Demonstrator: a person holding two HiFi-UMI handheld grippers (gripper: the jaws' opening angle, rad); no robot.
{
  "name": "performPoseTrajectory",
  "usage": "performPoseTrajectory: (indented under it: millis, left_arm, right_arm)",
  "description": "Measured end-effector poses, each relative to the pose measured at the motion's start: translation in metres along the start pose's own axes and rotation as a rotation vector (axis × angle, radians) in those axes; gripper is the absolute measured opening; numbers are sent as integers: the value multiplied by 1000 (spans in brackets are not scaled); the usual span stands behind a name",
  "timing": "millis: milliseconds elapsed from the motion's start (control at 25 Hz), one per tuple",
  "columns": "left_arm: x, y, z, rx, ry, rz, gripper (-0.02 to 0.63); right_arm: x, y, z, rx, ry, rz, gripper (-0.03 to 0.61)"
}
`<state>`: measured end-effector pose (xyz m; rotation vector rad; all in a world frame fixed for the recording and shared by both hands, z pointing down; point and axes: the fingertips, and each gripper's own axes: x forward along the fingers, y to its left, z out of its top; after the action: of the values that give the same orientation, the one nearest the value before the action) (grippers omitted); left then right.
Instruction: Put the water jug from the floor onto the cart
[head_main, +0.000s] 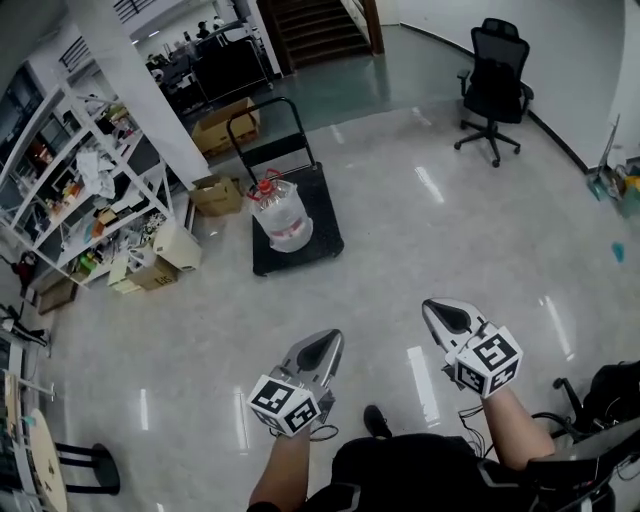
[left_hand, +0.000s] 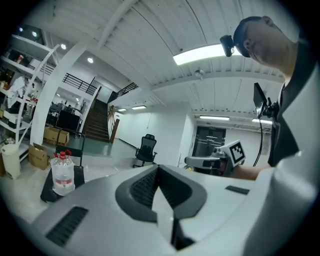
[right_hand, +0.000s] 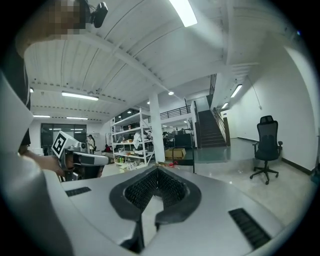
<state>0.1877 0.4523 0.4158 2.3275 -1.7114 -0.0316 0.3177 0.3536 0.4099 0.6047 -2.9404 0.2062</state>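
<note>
Upper centre of the head view, the water jug (head_main: 281, 214) is standing upright on the cart (head_main: 325, 235), well ahead of the left gripper (head_main: 326, 347) and the right gripper (head_main: 438, 314), with the left one sitting nearer. Lower left of the left gripper view, the jug is showing beyond jaws that are pressing together, empty. Across the right gripper view, the jaws are likewise closing on nothing.

head: high, steeply down on floor (head_main: 400, 260) | both gripper views: low, level, forward | shared: cart (head_main: 326, 215), office chair (head_main: 495, 90)
</note>
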Motion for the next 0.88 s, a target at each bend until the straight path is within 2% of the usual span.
performPoseTrajectory:
  millis: [160,320,440,680,880]
  left_arm:
    - [3,-62,-4,37,-4,8,-2]
    - [3,-122,-14,18,-3,47,-2]
    - [1,-161,-22,35,8,46,-2]
    - [-20,-199,-20,34,6,18,-2]
    - [-55,-196,-9,53,-18,-8,-2]
  right_arm:
    - [-63,-6,-8,26,-14,2,2]
    - [-126,-19,-15,21,-19,2,2]
    - [-155,-26,-26,51,-22,-1,2]
    - [-179,-6,-23,74,-11,10,2]
    - [-179,23,-15,85,-19,-28,2]
